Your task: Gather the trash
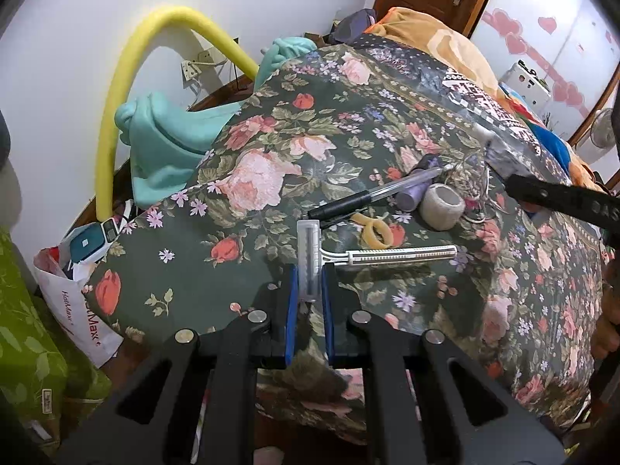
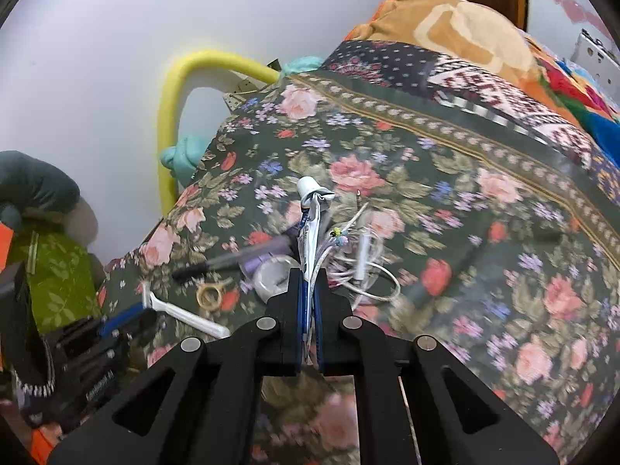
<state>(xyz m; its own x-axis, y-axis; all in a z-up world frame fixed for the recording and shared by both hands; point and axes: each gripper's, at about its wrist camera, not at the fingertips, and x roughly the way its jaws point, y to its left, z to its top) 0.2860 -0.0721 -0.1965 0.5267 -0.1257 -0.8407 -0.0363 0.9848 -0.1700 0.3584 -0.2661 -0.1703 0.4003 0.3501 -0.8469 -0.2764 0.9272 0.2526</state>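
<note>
Left wrist view showed your left gripper [image 1: 309, 290] clenched on the head of a disposable razor [image 1: 309, 259], with the white handle sticking out to the right over the floral bedspread [image 1: 271, 124]. You held it by the head's long edges, probably because that flat bar gave the 2 blue pads a firmer bite than the thin handle. Just beyond lay a pen [image 1: 372, 193], a rubber band [image 1: 376, 230] and a roll of tape [image 1: 441, 203], all untouched. A white plastic bag [image 1: 77, 302] sat beside the bed at lower left, likely where the trash was headed.

Your right gripper [image 2: 309, 310] was grasping a squeezed toothpaste tube [image 2: 312, 224] by its flat tail, cap end pointing away. A tangle of white earphone cable [image 2: 364, 263] lay just beside it.
</note>
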